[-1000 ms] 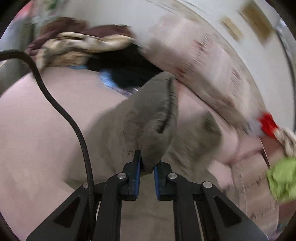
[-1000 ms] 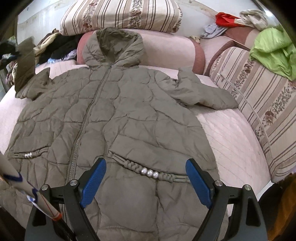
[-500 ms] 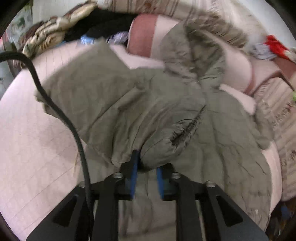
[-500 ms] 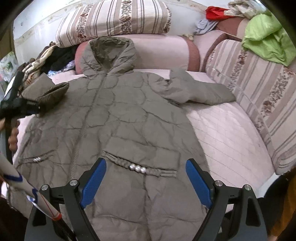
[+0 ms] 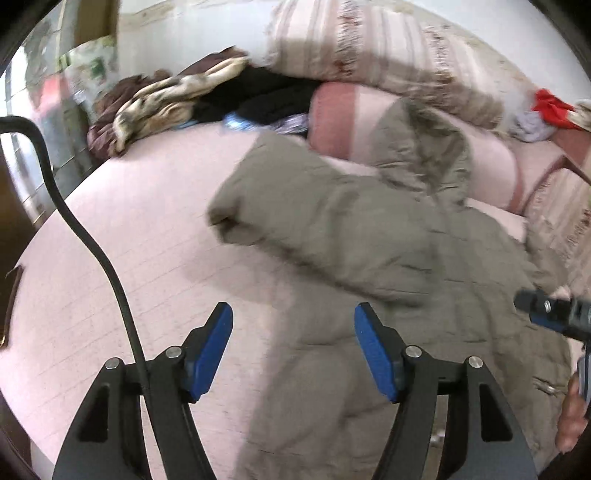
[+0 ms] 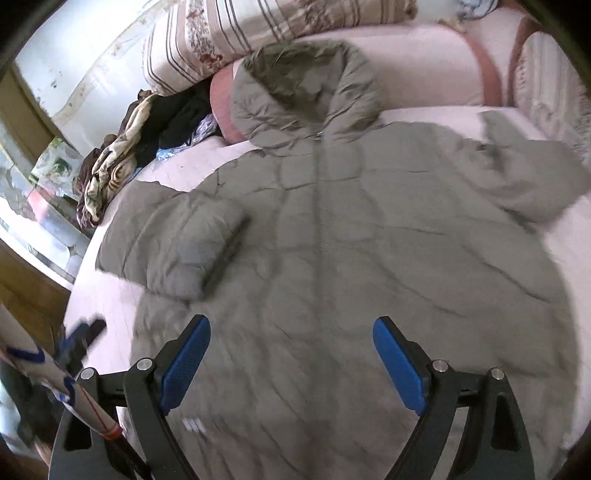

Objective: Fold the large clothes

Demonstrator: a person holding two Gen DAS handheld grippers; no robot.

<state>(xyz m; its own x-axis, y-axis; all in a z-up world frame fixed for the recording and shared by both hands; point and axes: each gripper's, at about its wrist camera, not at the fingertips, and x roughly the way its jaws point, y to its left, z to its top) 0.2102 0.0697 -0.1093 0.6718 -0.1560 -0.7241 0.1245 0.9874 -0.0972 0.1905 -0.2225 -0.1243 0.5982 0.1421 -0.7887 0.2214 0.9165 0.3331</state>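
Observation:
An olive quilted hooded coat [image 6: 351, 236] lies front up on a pink bed [image 6: 576, 236], hood toward the pillows. Its left sleeve [image 6: 184, 240] is folded in over the coat's side; it also shows in the left wrist view [image 5: 317, 218]. Its other sleeve [image 6: 524, 173] lies out to the right. My left gripper [image 5: 293, 350] is open and empty, just short of the folded sleeve, over the coat's edge. My right gripper [image 6: 291, 362] is open and empty above the coat's lower half.
Striped pillows [image 6: 258, 33] and a pink bolster [image 6: 424, 62] line the head of the bed. A heap of dark and patterned clothes [image 5: 177, 99] lies at the far left corner. Red and grey garments [image 5: 546, 110] sit on the right. A black cable [image 5: 88, 236] hangs at the left.
My left gripper has let go of the sleeve, which now lies folded over the coat, and has opened and pulled back. My right gripper has moved forward over the coat.

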